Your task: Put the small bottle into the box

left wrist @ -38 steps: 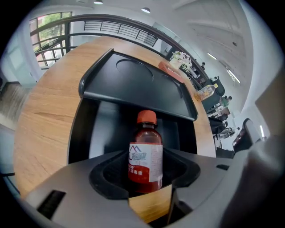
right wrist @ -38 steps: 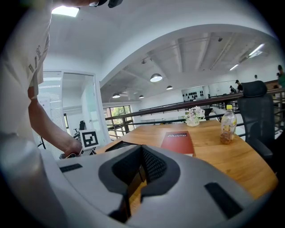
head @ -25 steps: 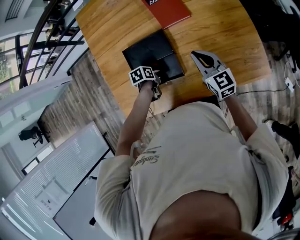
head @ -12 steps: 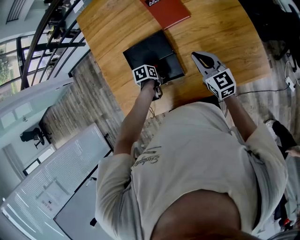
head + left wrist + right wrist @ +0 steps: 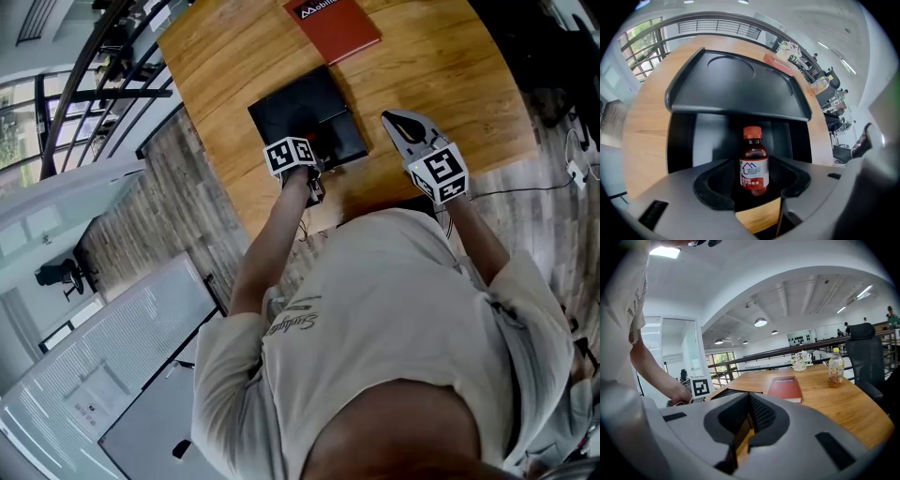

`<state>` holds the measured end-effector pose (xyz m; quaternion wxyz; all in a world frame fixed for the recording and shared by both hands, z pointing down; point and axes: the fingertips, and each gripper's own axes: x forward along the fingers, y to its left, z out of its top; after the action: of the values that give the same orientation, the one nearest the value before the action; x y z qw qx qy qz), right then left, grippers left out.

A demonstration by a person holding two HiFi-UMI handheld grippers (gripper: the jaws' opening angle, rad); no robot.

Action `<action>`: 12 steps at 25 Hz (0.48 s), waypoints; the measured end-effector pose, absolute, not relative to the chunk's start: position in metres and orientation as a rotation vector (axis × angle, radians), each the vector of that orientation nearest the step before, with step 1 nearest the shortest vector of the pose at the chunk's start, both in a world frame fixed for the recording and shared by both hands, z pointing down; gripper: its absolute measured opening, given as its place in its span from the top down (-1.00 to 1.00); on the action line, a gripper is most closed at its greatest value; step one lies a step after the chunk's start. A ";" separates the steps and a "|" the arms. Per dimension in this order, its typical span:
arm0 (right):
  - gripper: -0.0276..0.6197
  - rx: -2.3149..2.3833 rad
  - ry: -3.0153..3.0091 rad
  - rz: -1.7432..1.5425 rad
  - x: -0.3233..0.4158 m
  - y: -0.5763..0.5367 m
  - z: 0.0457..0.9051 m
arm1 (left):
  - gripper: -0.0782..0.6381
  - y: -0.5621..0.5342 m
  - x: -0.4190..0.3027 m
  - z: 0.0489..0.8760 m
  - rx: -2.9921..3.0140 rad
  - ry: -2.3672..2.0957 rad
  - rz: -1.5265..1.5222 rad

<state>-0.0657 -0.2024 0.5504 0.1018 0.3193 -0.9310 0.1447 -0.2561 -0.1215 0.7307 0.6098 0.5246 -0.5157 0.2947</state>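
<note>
A small brown bottle (image 5: 753, 161) with an orange-red cap and a white-and-red label stands upright between the jaws of my left gripper (image 5: 753, 177), which is shut on it. Just beyond it lies the open black box (image 5: 708, 136), whose lid (image 5: 736, 89) is raised at the back. In the head view the left gripper (image 5: 317, 150) sits at the near edge of the box (image 5: 305, 108); I cannot make out the bottle there. To the right of the box, my right gripper (image 5: 394, 120) is shut and holds nothing (image 5: 740, 432).
A red book (image 5: 333, 23) lies on the wooden table (image 5: 431, 66) beyond the box. In the right gripper view a drink bottle (image 5: 836, 367) and a small flower pot (image 5: 800, 361) stand at the table's far end, with an office chair (image 5: 862, 352) at the right.
Hardly anything differs. The left gripper with the bottle has edged slightly toward the box; the right gripper stays in place, still shut.
</note>
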 end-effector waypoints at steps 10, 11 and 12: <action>0.93 0.903 -2.759 0.380 -0.078 -0.190 0.535 | 0.14 -0.124 -0.261 0.697 1.278 -1.255 0.525; 0.93 0.893 -2.762 0.368 -0.081 -0.191 0.533 | 0.14 -0.125 -0.262 0.692 1.290 -1.268 0.503; 0.93 0.882 -2.765 0.356 -0.083 -0.191 0.531 | 0.14 -0.127 -0.264 0.687 1.300 -1.280 0.478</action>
<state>-0.0835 -0.1912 0.5311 0.1084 0.2999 -0.9400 0.1211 -0.2637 -0.1269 0.6872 0.5873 0.5577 -0.5494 0.2051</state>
